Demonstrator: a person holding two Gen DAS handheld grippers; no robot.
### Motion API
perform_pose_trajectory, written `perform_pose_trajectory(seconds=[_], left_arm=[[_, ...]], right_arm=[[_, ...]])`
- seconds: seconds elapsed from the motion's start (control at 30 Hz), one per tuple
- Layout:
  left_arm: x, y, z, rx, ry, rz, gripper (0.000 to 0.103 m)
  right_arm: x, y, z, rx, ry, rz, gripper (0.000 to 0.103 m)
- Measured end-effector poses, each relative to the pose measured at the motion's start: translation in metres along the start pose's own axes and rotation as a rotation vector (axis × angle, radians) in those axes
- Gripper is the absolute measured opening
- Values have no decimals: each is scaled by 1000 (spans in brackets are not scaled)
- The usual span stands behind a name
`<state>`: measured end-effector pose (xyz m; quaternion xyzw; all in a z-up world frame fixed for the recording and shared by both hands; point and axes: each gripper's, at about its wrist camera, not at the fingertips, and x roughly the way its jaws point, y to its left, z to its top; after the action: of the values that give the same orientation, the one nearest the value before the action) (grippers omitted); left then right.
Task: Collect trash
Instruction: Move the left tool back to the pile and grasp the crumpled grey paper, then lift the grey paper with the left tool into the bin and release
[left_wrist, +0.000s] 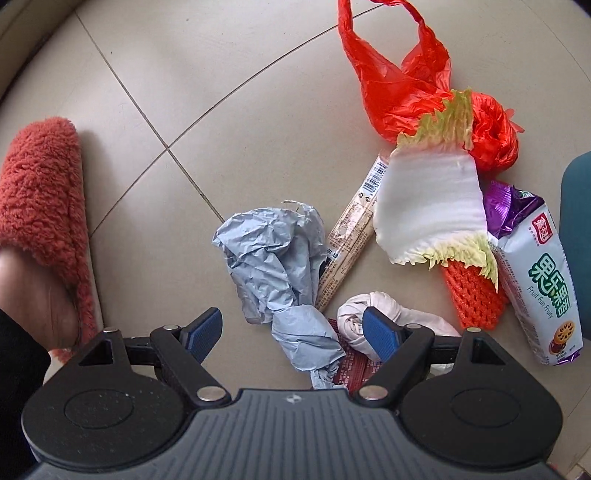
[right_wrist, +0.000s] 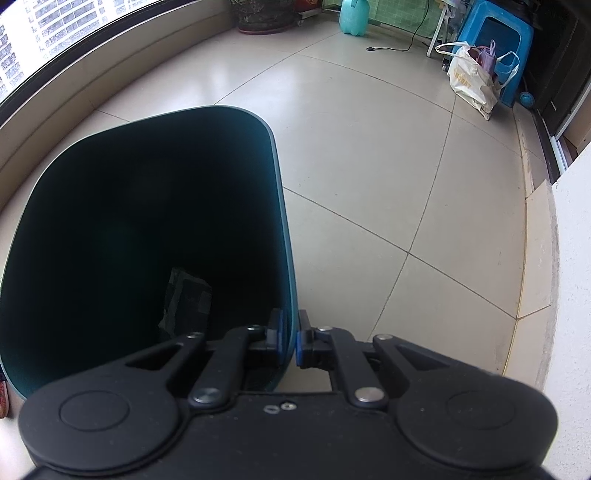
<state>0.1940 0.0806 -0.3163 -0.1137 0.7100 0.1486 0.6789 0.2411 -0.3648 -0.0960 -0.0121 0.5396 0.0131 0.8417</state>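
**A:** Item one, my left claw (left_wrist: 293, 334)?

**B:** Pointed down at the floor (left_wrist: 221, 92); released, jaws spread wide; its blue pads (left_wrist: 380, 336) stand either side of the tail of the crumpled grey-blue paper (left_wrist: 273, 258) and grip nothing; I judge the paper is the next piece to go, since it sits between the pads.

**A:** Item two, the remaining trash?

**B:** All loose on the floor in one heap, which suits one-by-one picking; a long beige wrapper (left_wrist: 351, 236) lying against the paper; a twisted white wad (left_wrist: 373, 317) just behind the right-hand pad; a dark red packet (left_wrist: 351, 369) partly under the paper; a cabbage leaf (left_wrist: 428, 206) resting over an orange net (left_wrist: 476, 295) and touching a red plastic bag (left_wrist: 399, 85); a biscuit packet (left_wrist: 535, 280) at the far side, its purple end tucked beneath the leaf.

**A:** Item three, my right claw (right_wrist: 290, 343)?

**B:** Clenched on the rim of the teal bin (right_wrist: 280, 184), one pad inside the wall, one outside; I take it the hold keeps the bin steady and its mouth open toward the heap; a teal edge shows beside the biscuit packet in the left view, so the bin seems near the heap.

**A:** Bin contents?

**B:** One dark crumpled piece (right_wrist: 186, 299) near the bottom; otherwise too dark to tell.

**A:** Sundries?

**B:** My foot in a fuzzy red slipper (left_wrist: 40, 206), well apart from the heap.
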Motion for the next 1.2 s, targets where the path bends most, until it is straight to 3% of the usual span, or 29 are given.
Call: perform_pose_trajectory(seconds=[0.1, 0.2, 0.27, 0.33, 0.4, 0.63, 0.87, 1.2], left_arm=[[13, 6, 0, -33, 25, -10, 81], [23, 10, -2, -51, 40, -5, 66], [25, 14, -2, -62, 36, -3, 65], [26, 17, -2, -63, 39, -15, 58], [27, 18, -2, -71, 45, -25, 38], [12, 15, -13, -52, 10, 25, 37], [-62, -8, -15, 26, -109, -13, 37], [-164, -64, -33, 222, -274, -78, 37]], right_arm=[[0, -1, -1, 0, -2, 0, 6], [0, -2, -2, 7, -3, 5, 6], [-1, -2, -2, 3, -3, 2, 6], [-1, -3, -1, 9, -3, 4, 6], [-1, -4, -1, 9, -3, 4, 6], [-2, -2, -1, 4, -8, 0, 6], [-3, -3, -3, 10, -12, 4, 6], [-3, -7, -2, 19, -11, 12, 5]])
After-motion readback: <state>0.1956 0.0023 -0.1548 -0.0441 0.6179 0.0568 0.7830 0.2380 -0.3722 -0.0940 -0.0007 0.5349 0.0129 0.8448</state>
